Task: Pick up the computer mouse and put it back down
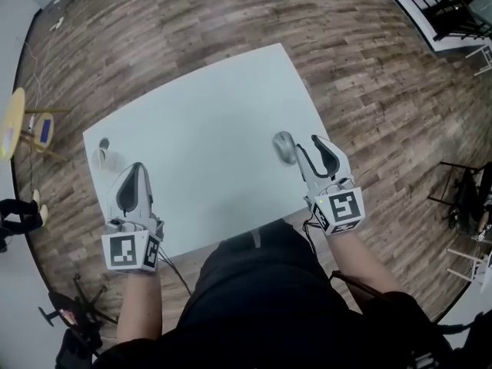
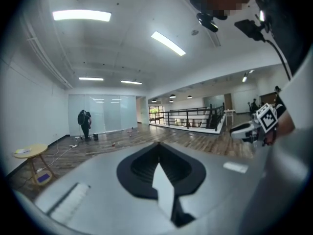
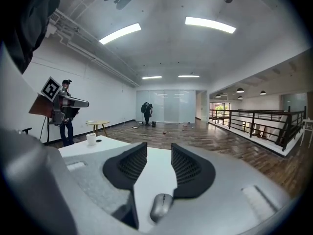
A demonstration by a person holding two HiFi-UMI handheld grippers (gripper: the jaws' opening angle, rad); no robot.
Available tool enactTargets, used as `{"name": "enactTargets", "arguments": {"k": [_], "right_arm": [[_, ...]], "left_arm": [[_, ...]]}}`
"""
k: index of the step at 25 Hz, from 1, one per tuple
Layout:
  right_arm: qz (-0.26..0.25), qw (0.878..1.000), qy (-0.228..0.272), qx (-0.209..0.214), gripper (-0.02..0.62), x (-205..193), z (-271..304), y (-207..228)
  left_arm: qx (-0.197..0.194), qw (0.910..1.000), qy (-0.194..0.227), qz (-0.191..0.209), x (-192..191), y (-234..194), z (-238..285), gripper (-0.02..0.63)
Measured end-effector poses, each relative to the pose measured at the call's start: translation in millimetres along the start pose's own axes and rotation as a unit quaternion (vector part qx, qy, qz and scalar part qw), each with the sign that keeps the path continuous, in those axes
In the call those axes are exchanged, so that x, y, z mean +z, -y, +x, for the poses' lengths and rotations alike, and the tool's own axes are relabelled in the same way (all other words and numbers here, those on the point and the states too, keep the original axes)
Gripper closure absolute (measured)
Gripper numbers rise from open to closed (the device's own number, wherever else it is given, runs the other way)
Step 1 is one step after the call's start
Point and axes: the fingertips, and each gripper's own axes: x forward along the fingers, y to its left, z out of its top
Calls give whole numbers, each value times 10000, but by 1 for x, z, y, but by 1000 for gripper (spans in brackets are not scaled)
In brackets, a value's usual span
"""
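A grey computer mouse point(image 1: 284, 146) lies on the white table point(image 1: 207, 129) near its right edge. My right gripper point(image 1: 309, 143) stands open just to the right of it, with its left finger close beside the mouse. In the right gripper view the mouse point(image 3: 161, 207) shows low in the gap behind the pads of the right gripper point(image 3: 159, 148), and neither pad presses on it. My left gripper point(image 1: 134, 169) is shut on nothing near the table's left front corner. Its jaws meet in the left gripper view point(image 2: 157, 146).
A white cup point(image 1: 102, 158) and a small dark thing point(image 1: 104, 141) sit at the table's left corner, just beyond the left gripper. A yellow round side table point(image 1: 15, 121) stands on the wooden floor at the left. A black railing point(image 1: 438, 10) runs along the far right.
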Motion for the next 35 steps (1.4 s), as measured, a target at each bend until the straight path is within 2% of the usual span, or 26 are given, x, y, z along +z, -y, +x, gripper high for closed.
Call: {"name": "enactTargets", "arguments": {"k": [8, 21, 26, 35], "right_arm": [[81, 9995, -311, -51, 414, -29, 8, 0], [254, 9968, -754, -84, 376, -73, 14, 0], [318, 9953, -917, 18, 359, -86, 23, -5], [377, 9914, -1253, 56, 333, -110, 30, -5]], "left_arm": [[-148, 9989, -416, 137, -16, 16, 22, 603], [-506, 9963, -633, 274, -28, 40, 46, 603], [-599, 9959, -680, -30, -27, 56, 56, 603], [-660, 9942, -843, -105, -37, 70, 71, 603]]}}
